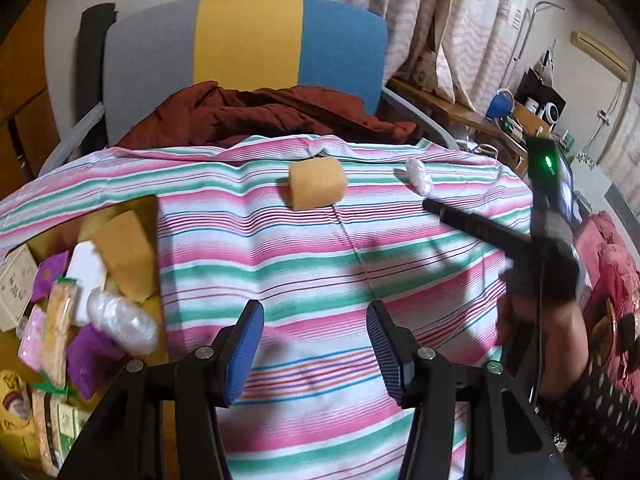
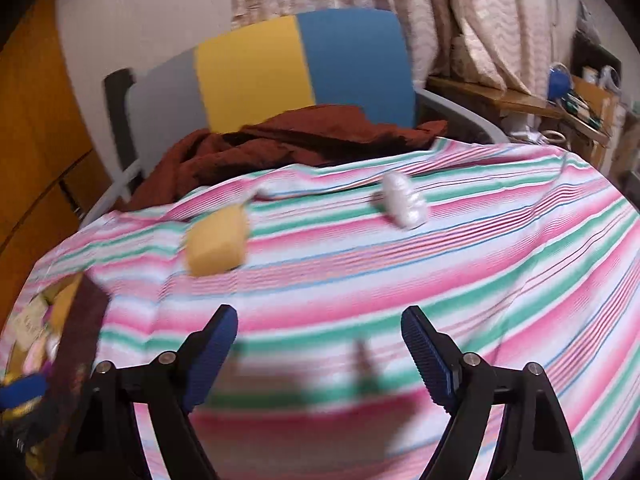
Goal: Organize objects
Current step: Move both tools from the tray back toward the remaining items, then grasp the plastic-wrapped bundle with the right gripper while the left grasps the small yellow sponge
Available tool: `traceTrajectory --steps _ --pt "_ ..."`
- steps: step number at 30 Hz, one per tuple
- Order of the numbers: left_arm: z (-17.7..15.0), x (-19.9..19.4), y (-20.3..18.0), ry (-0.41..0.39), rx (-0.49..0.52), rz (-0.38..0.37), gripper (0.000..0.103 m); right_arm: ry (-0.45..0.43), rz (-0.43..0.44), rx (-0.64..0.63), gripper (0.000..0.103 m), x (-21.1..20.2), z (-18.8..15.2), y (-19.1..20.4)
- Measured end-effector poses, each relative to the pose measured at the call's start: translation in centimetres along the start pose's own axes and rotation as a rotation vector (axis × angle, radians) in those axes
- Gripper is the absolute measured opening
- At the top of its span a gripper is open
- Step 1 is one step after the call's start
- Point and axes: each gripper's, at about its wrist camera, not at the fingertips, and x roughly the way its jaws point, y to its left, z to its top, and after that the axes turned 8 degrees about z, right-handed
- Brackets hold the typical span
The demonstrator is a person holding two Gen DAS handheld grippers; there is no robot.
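Note:
A yellow sponge block [image 1: 317, 184] lies on the striped tablecloth [image 1: 320, 280] toward the far side; it also shows in the right wrist view [image 2: 216, 246]. A small white plastic-wrapped packet [image 1: 418, 176] lies to its right, also in the right wrist view [image 2: 404, 200]. My left gripper [image 1: 316, 344] is open and empty above the cloth, near the box. My right gripper [image 2: 318, 348] is open and empty; seen from the left wrist view its fingers [image 1: 460, 218] reach toward the packet.
A yellow box [image 1: 150, 216] at the left holds a second sponge [image 1: 124, 256], a white block, a wrapped packet, purple and pink packs and snack bars. A chair [image 1: 248, 48] with a brown garment [image 1: 256, 116] stands behind the table. A cluttered shelf is at the right.

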Motion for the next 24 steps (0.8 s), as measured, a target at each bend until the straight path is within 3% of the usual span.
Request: traceTrajectory --steps 6,12,21,22,24 --pt "1.0 1.5 -1.0 0.021 0.026 0.0 0.054 -0.065 -0.065 0.049 0.082 2.5 5.5 -3.8" --pt "2.4 2.7 -1.1 0.033 0.027 0.017 0.054 -0.039 -0.078 0.047 0.08 6.6 9.0 -5.5" --pt "4.1 4.9 -1.5 0.049 0.045 0.033 0.054 0.076 -0.083 0.078 0.055 12.5 9.0 -7.1" --pt "4.3 5.2 -1.6 0.053 0.044 0.032 0.054 0.085 -0.079 0.071 0.046 12.9 8.7 -7.1" --pt "4.8 5.9 -1.7 0.059 0.039 0.037 0.054 0.089 -0.084 0.056 0.04 13.1 8.2 -7.1"
